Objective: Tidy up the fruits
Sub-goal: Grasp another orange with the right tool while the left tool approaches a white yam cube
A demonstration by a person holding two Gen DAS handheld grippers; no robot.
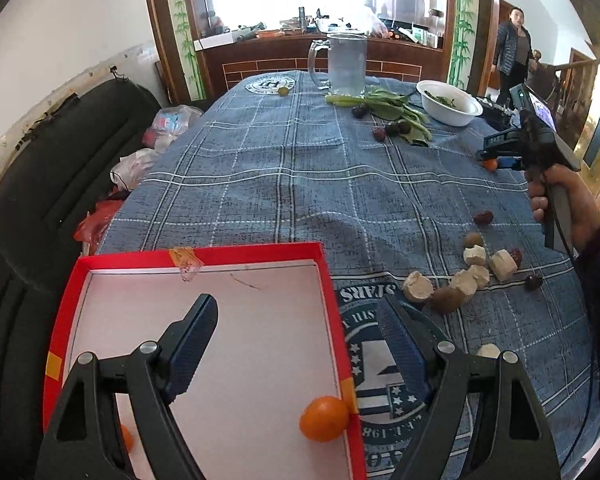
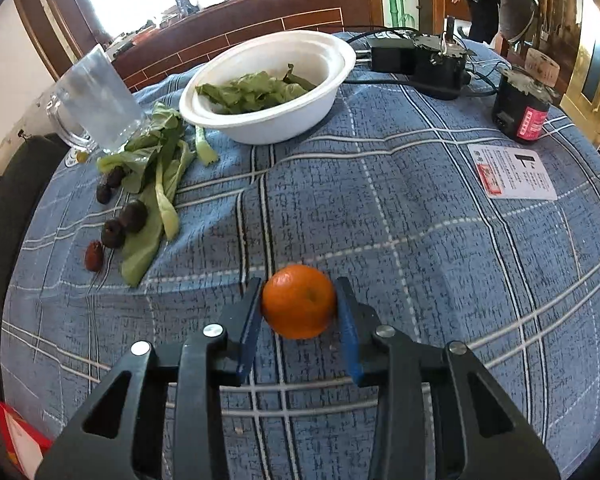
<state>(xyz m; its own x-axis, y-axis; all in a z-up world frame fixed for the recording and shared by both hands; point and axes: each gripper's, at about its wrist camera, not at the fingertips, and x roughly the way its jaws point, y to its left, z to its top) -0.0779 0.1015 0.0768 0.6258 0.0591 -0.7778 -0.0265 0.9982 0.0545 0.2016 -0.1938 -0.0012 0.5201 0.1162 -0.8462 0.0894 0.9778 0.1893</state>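
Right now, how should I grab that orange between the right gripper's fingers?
Grip the orange across its widest middle, coming in level from the near side. It is round, and the right gripper already has a finger on each flank, apparently pinching it.

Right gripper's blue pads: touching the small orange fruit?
Touching. In the right wrist view both blue fingers press against the sides of the small orange fruit, with no visible gap on either side of the right gripper.

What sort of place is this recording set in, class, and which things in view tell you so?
Most likely a lived-in home dining or living room. A table under a blue plaid cloth holds a white bowl of leafy greens and a glass mug, with a cluttered wooden counter behind.
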